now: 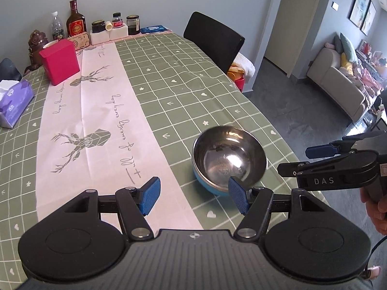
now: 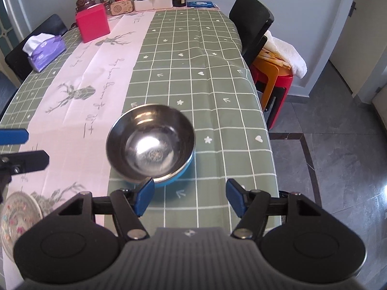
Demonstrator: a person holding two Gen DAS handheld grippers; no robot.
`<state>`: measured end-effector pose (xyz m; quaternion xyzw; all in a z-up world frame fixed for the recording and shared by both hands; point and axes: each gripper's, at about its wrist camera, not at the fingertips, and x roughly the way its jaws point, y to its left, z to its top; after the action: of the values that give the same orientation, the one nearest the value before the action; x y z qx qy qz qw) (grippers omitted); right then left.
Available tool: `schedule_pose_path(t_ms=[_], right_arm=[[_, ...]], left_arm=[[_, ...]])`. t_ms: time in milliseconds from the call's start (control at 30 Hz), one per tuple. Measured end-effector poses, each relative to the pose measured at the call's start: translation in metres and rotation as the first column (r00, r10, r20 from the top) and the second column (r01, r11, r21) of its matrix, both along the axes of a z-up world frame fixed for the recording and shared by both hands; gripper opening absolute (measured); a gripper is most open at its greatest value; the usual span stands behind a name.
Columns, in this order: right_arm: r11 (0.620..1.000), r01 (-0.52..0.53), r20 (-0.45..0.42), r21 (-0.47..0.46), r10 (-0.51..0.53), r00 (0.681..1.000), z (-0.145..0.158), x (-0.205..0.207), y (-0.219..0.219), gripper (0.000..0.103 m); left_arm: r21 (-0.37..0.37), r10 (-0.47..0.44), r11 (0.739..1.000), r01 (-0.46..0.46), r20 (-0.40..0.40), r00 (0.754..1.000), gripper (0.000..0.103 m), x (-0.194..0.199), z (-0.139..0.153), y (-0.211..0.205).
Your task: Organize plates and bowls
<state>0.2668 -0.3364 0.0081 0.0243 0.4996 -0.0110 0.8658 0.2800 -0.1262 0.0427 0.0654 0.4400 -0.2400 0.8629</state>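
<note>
Green checked tablecloth (image 1: 183,77) covered the long table in both views, with a pale pink runner printed with grey deer (image 1: 96,111) laid down its length. At the far end stood a red box (image 1: 60,61), a purple tissue pack (image 1: 14,101) and a row of bottles and jars (image 1: 77,19) against the wall. Only the left wrist view took in the beige sofa (image 1: 338,82) in the room beyond; only the right wrist view showed the stacked red and orange stools (image 2: 273,82) under a white towel beside the black chair (image 2: 251,21).

On the green cloth, just beside the runner's edge, sat the stainless-steel bowl with a blue outer shell (image 2: 150,145), upright, its rim somewhat blurred in both views. Near the table's front edge, a floral patterned plate (image 2: 17,215) lay on the runner, seen only by the right wrist camera and partly hidden by the gripper body.

Jaws of the left gripper (image 1: 194,193) stood wide apart, its right blue pad overlapping the bowl's near rim in the picture; contact could not be told. Those of the right gripper (image 2: 191,197) were likewise spread, holding nothing, the left pad just at the bowl's near edge.
</note>
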Motion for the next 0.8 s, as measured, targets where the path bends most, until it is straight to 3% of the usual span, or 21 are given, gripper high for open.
schedule_pose_path(t_ms=[200,333,633,800], right_arm=[[0.998,0.047,-0.013,0.038,-0.046,0.999,-0.016,0.035,-0.012,0.065],[0.996,0.072,-0.045,0.055,-0.069,0.997,-0.034,0.053,-0.018,0.065],[0.992,0.083,-0.134,0.090,-0.071,0.988,-0.070,0.069,-0.024,0.049],[0.993,0.055,-0.148,0.100,-0.040,0.988,-0.078,0.068,-0.019,0.047]], left_arm=[[-0.043,0.055,0.998,-0.055,-0.005,0.998,0.076,0.036,-0.016,-0.008],[-0.071,0.086,0.993,-0.090,-0.051,0.995,0.076,0.057,-0.031,-0.015],[-0.025,0.064,0.997,-0.069,-0.161,0.985,0.070,0.076,-0.081,-0.034],[0.017,0.043,0.999,-0.040,-0.202,0.979,0.062,0.078,-0.096,-0.044]])
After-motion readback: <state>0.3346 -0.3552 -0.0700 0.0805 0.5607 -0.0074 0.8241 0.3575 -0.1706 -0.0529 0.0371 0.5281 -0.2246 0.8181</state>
